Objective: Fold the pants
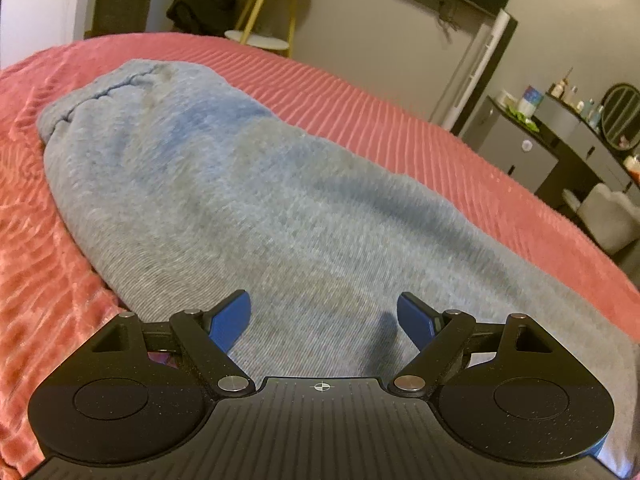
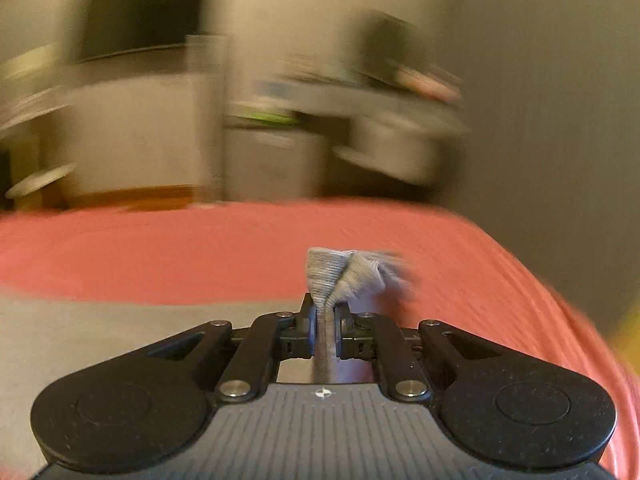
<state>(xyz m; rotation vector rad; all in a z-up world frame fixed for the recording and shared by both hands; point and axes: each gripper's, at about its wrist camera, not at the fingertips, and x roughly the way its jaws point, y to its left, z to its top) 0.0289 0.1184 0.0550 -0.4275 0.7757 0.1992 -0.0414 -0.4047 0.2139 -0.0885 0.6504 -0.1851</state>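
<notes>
Here the grey knitted pants (image 1: pixel 256 200) lie flat along the bed, on its ribbed coral-pink bedspread (image 1: pixel 420 128), stretching in the left wrist view from the camera at 6 o'clock up to a gathered, seamed end at about 11 o'clock. A faint bluish patch shows on the cloth near that far end. The left gripper (image 1: pixel 324 322) hangs just over the near part of the pants, its blue-tipped jaws spread wide apart with only cloth showing between them; whether the tips touch the cloth cannot be told.

In the right wrist view the right gripper (image 2: pixel 325 322) has its jaws pressed together on a bunched ribbed edge of the same pants (image 2: pixel 340 276), which sticks up past the fingertips toward 12 o'clock and fans a little to 1 o'clock. More grey cloth spreads at 8 o'clock. This view is heavily blurred.

Beyond the bed, in the left view, stand a yellow-legged round side table (image 1: pixel 266 12) at 12 o'clock and a dark dresser with bottles (image 1: pixel 560 136) at 2 o'clock, with a round black-framed mirror (image 1: pixel 620 116) on it.
</notes>
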